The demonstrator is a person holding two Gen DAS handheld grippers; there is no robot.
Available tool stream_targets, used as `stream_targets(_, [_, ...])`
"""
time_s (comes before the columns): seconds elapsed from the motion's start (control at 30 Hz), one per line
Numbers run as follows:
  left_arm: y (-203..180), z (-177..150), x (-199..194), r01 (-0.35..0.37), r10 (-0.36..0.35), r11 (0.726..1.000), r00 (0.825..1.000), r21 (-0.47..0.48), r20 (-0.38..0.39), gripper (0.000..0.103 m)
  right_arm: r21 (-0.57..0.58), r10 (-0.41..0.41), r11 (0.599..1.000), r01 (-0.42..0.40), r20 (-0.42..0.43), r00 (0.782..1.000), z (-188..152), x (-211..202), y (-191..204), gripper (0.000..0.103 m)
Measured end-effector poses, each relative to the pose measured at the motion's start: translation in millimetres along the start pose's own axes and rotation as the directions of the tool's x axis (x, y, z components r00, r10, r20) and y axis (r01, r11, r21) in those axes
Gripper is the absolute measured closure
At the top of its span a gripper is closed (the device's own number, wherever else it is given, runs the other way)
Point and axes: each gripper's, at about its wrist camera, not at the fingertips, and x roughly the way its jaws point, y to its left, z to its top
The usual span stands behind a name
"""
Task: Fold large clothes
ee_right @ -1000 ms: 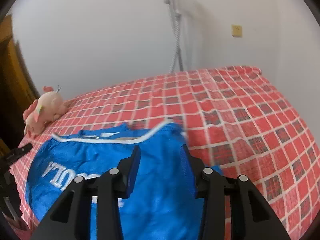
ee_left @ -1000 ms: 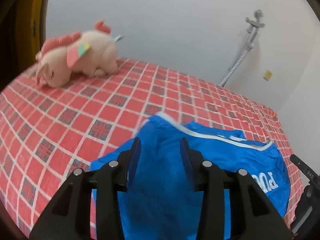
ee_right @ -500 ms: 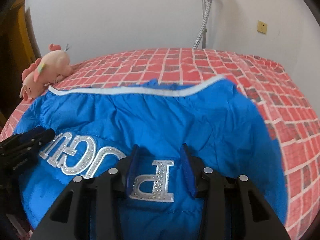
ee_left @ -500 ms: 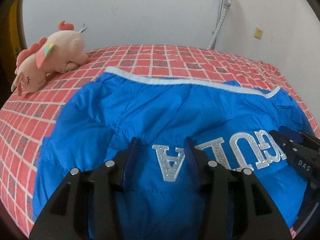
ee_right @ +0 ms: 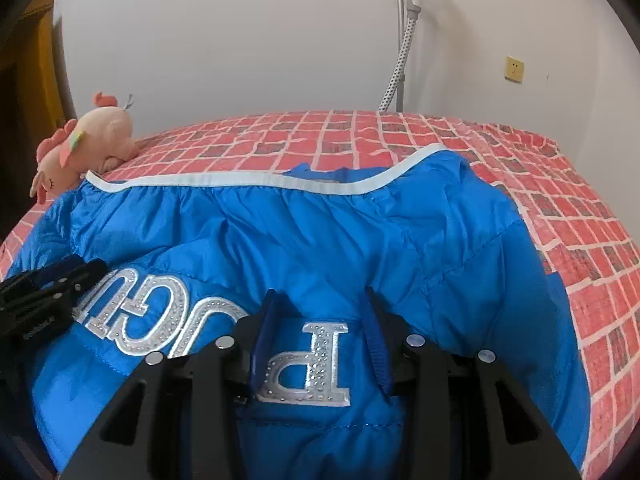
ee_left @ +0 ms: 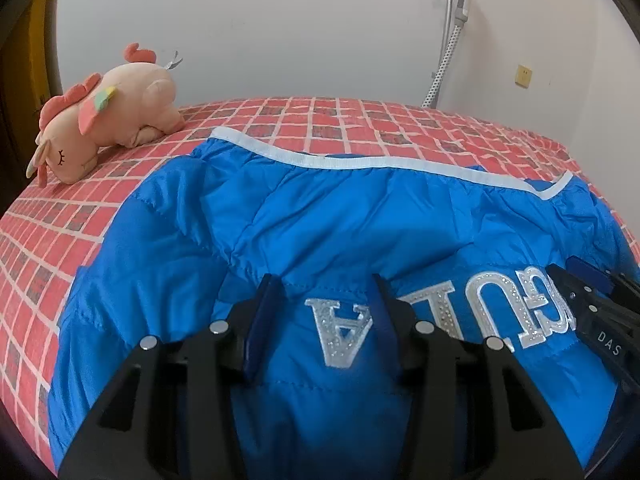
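I am holding both grippers low over the blue jacket [ee_left: 320, 216], which is lying spread out on the red checked bed [ee_left: 360, 120]. My left gripper [ee_left: 326, 292] is pointing along the jacket with its jaws spread wide — the silver letter A is sitting upside down between them. My right gripper [ee_right: 318, 304] is sitting just beside it with its jaws spread too, and the letter P is showing between them. The other silver letters are reading upside down, something like G, U and L. The right gripper's side is showing the letters DAS in the left view. A pink plush toy [ee_left: 108, 112] is lying near the jacket's white hem [ee_left: 360, 162].
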Motion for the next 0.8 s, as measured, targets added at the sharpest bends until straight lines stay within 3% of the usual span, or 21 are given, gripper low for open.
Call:
stream_targets(0.07, [2.3, -2.9, -10.6, 0.003, -0.003, 1.000, 1.000, -0.001, 0.002, 0.056, 0.014, 0.043, 0.999, -0.043, -0.002, 0.999, -0.9, -6.3, -5.3, 0.057])
stream_targets(0.13, [4.7, -3.7, -23.9, 0.023, -0.023, 0.999, 1.000, 0.024, -0.005, 0.046, -0.011, 0.097, 0.995, -0.097, 0.006, 0.995, -1.3, -24.7, -8.7, 0.048])
stream_targets(0.17, [5.9, -2.6, -33.3, -0.007, 0.008, 0.998, 1.000, 0.056, -0.018, 0.037, -0.031, 0.097, 0.995, -0.097, 0.011, 0.995, 0.6, -31.6, -8.8, 0.040])
stream_targets(0.27, [22.2, 0.9, -56.3, -0.064, 0.063, 0.995, 0.998, 0.081, 0.011, 0.027, -0.025, -0.010, 1.000, 0.011, 0.042, 0.999, 12.9, -55.7, -19.5, 0.030])
stream_targets(0.37, [55.3, 14.8, -64.5, -0.111, 0.110, 0.993, 0.993, -0.030, -0.050, 0.022, 0.070, -0.026, 0.997, 0.026, 0.002, 1.000, 25.0, -67.3, -48.8, 0.027])
stream_targets(0.5, [102.3, 21.8, -55.0, -0.100, 0.062, 0.979, 0.976, -0.177, -0.209, 0.014, 0.153, -0.083, 0.983, 0.097, -0.091, 0.992, 28.7, -68.0, -93.2, 0.020])
stream_targets(0.6, [130.2, 19.2, -46.3, -0.016, -0.060, 0.959, 0.964, -0.282, -0.260, 0.014, 0.173, -0.006, 0.984, 0.038, -0.184, 0.983, 22.3, -60.5, -119.2, 0.014])
stream_targets(0.73, [137.5, 13.8, -34.3, -0.007, -0.081, 0.964, 0.945, -0.266, -0.316, 0.014, 0.188, 0.038, 0.982, 0.012, -0.260, 0.965, 11.9, -42.9, -132.8, 0.013])
stream_targets(0.8, [134.5, 14.4, -35.5, -0.006, -0.070, 0.972, 0.947, -0.236, -0.313, 0.012, 0.199, 0.082, 0.980, -0.023, -0.292, 0.953, 6.6, -31.5, -133.2, 0.013])
